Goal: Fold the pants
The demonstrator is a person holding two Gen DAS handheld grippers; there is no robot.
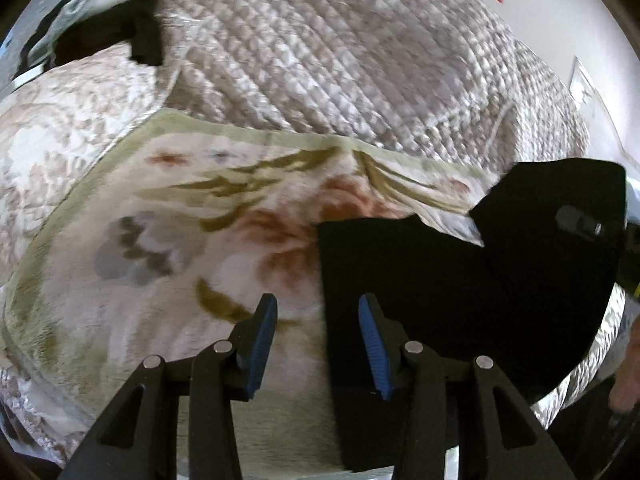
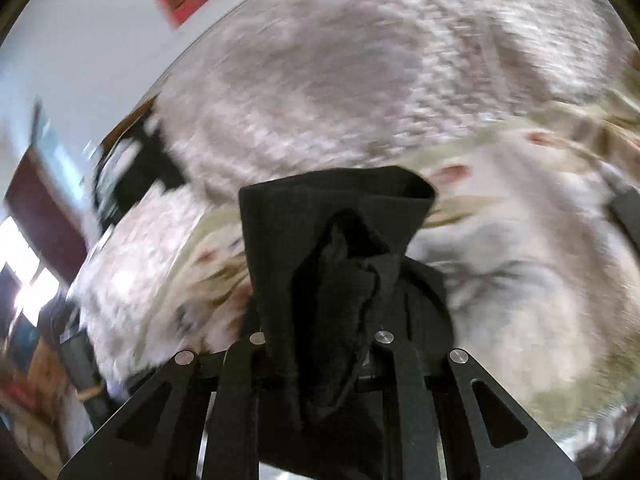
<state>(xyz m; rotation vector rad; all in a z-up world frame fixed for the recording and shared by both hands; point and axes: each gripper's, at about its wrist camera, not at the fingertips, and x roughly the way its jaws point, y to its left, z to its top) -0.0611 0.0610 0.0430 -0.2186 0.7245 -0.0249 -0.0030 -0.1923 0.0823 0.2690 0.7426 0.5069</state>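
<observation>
- Between my right gripper fingers, bunched black fabric pants sit clamped, raised for folding over.
- My left gripper gapes empty beside their edge.

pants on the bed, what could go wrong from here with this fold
The right gripper pinches a thick bunch of the black pants, so layers may slip out or fold crooked. The left gripper is open and holds nothing, so the part of the pants lying on the flowered blanket could drag and wrinkle.
</observation>
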